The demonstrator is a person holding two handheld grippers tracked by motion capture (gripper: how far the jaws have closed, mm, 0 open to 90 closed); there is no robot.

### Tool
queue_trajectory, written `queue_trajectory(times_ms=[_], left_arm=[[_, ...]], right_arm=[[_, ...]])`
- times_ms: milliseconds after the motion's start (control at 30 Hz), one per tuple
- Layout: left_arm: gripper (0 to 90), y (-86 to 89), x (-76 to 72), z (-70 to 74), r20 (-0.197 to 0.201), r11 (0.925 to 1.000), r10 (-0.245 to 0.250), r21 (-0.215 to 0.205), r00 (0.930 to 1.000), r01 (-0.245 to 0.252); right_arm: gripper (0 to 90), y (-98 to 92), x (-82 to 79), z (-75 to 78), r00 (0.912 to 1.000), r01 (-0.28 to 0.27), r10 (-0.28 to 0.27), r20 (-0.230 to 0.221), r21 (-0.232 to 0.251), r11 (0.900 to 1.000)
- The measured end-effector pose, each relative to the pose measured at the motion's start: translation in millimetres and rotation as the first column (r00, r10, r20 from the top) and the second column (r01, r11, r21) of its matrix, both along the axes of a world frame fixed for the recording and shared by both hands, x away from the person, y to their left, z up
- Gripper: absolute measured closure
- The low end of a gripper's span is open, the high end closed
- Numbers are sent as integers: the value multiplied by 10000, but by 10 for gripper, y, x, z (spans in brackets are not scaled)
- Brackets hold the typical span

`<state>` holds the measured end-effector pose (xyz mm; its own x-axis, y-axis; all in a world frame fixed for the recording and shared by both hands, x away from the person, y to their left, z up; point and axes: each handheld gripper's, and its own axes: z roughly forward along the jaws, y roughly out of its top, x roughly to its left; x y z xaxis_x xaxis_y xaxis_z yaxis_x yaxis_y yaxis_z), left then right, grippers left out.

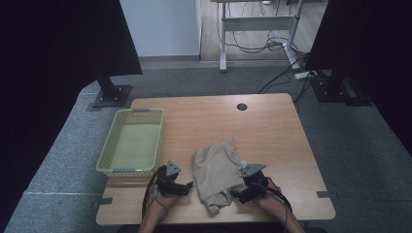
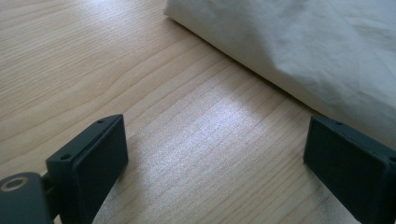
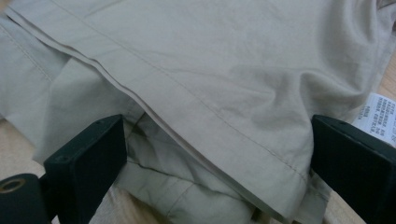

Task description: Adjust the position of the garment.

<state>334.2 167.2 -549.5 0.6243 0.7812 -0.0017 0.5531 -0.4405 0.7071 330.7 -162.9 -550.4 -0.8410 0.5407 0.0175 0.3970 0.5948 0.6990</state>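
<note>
A beige garment was seen lying crumpled on the near middle of the wooden table, with a yellow-green basket standing empty to its left. The left gripper was held just beside the garment's left edge, its jaws spread wide over bare wood and closed on nothing; in the left gripper view the cloth lay just ahead and to the right of them. The right gripper was placed at the garment's near right corner, jaws likewise wide apart, with folded fabric and a stitched hem lying between them, not yet pinched.

The cloth was judged to be light, thin and limp (a woven cotton, by its creases), so it would be expected to sag and slide rather than keep any shape. A doubled, stitched hem was judged the surest place to be gripped, since a single loose layer could slip out.

A white care label was seen at the right edge of the right gripper view; small printed lines were visible on it, but the writing could not be read.
</note>
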Motion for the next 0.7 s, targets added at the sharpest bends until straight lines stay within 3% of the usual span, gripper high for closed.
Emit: queue_trajectory(times_ms=[333,700], left_arm=[[42,3,3,-2,-41,10000,50,39,10000,-50],[0,0,0,-7,-139,9999,-60,125,9999,61]], right_arm=[[50,50,85,-15,9942,1069,-1069,60,37,9943],[50,1,286,-18,9785,2062,-2062,51,13,9785]])
